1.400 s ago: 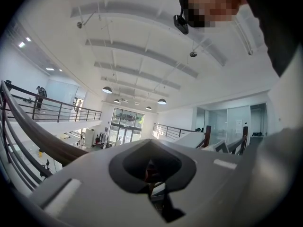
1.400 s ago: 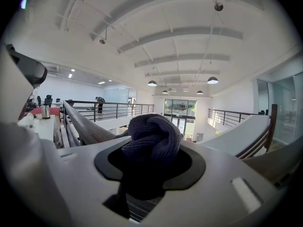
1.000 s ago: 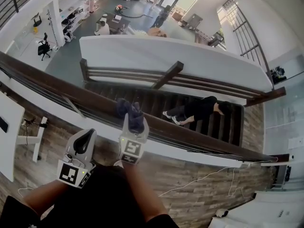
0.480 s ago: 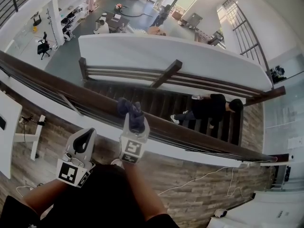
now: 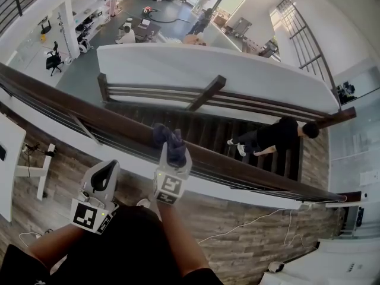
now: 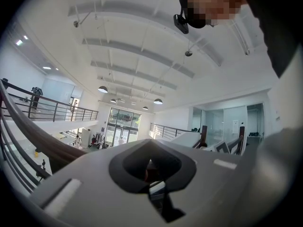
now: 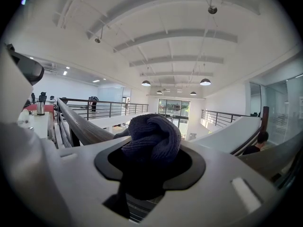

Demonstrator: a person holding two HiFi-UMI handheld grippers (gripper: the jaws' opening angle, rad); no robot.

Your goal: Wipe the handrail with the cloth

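Note:
A dark brown wooden handrail [image 5: 89, 114] runs from the upper left down to the lower right in the head view. A dark blue knitted cloth [image 5: 168, 141] lies bunched on top of it. My right gripper [image 5: 170, 154] is shut on the cloth and holds it against the rail. In the right gripper view the cloth [image 7: 154, 135] bulges out between the jaws, with the handrail [image 7: 80, 126] stretching away to the left. My left gripper [image 5: 107, 172] hangs short of the rail over the wooden floor, shut with nothing in it; its own view shows the gripper [image 6: 151, 163] pointing up at the ceiling.
Thin metal bars run under the rail. Beyond it a dark staircase drops away, and a person in black [image 5: 279, 136] is on the steps. A white desk [image 5: 9, 159] stands at the left. A white cable [image 5: 249, 223] trails over the floor at the right.
My right gripper has slid the cloth a little to the right along the handrail. The person on the stairs has moved to the right. My left gripper has stayed put.

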